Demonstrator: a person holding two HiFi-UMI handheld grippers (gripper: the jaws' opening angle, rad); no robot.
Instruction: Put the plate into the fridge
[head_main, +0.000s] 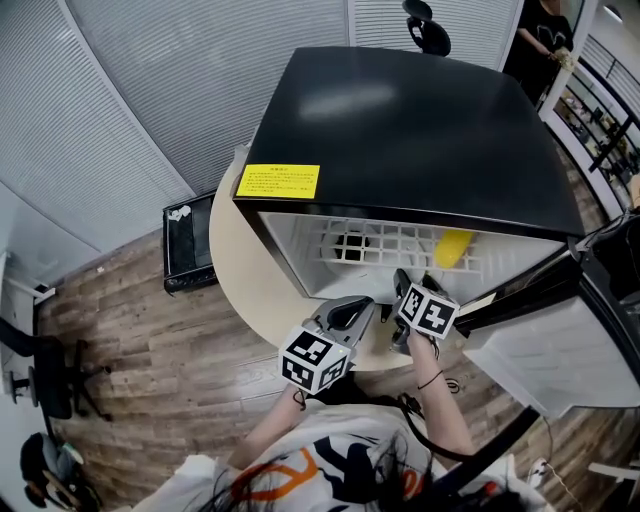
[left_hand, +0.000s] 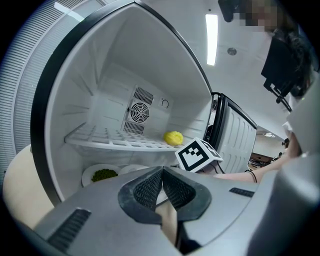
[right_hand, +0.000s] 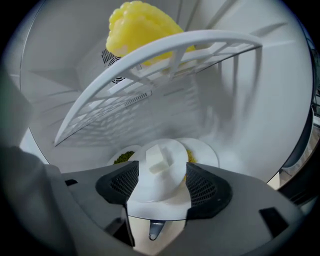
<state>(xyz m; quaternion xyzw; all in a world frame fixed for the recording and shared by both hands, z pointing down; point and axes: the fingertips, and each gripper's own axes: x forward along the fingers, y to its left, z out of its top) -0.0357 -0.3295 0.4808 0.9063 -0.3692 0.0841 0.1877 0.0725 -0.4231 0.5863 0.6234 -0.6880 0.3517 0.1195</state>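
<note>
Bearing open fridge (head_main: 420, 130), round table (head_main: 245, 272)

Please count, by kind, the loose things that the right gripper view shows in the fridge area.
Plates: 3 (plate with green food, plate with yellowish food, plate with a white block)
Yellow food item on the wire shelf: 1
Total: 4
</note>
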